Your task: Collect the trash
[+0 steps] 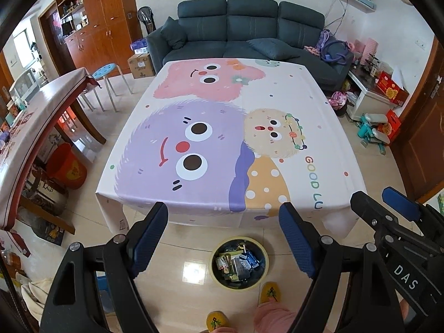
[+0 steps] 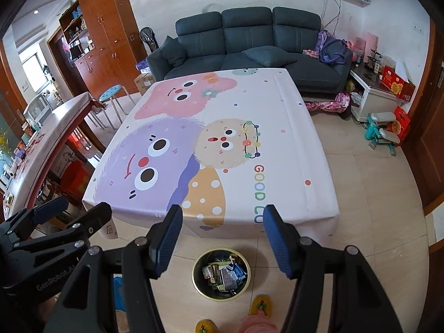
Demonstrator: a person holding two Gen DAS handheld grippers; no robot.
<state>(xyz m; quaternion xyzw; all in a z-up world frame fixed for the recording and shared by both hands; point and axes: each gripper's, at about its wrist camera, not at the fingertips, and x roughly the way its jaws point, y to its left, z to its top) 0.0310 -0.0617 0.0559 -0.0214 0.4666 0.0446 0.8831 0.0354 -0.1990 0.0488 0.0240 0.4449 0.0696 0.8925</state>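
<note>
Both grippers are hanging in front of the lens with nothing in them: the left gripper [image 1: 223, 222] is holding its jaws wide apart, only floor and cloth edge showing between the blue pads, and the right gripper [image 2: 222, 226] is standing just as open and just as empty. Directly below them, the bin [image 1: 265, 252] is sitting on the tiled floor just in front of the surface's near edge, and the trash [image 1: 238, 263] is lying inside it: a loose heap of crumpled wrappers and packets, blue, silver and green, filling the dark liner well up. Slippered feet [image 1: 270, 292] of the person are standing right beside the bin's near rim. Beyond it, the surface [image 2: 277, 105], covered by a cartoon tablecloth with purple, pink and cream fuzzy faces, is showing no wrapper, packet or scrap anywhere on its printed top in either wrist view. Judging from that, the collecting is looking finished or very nearly so: everything visible that counts as rubbish is already resting in the bin, and neither pair of jaws is carrying a last piece. What might be left is hard to name; the floor around the bin is looking bare, and the clutter farther off by the sofa [image 1: 249, 36] and the low white cabinet [image 1: 369, 97] is reading as household belongings, not litter.
</note>
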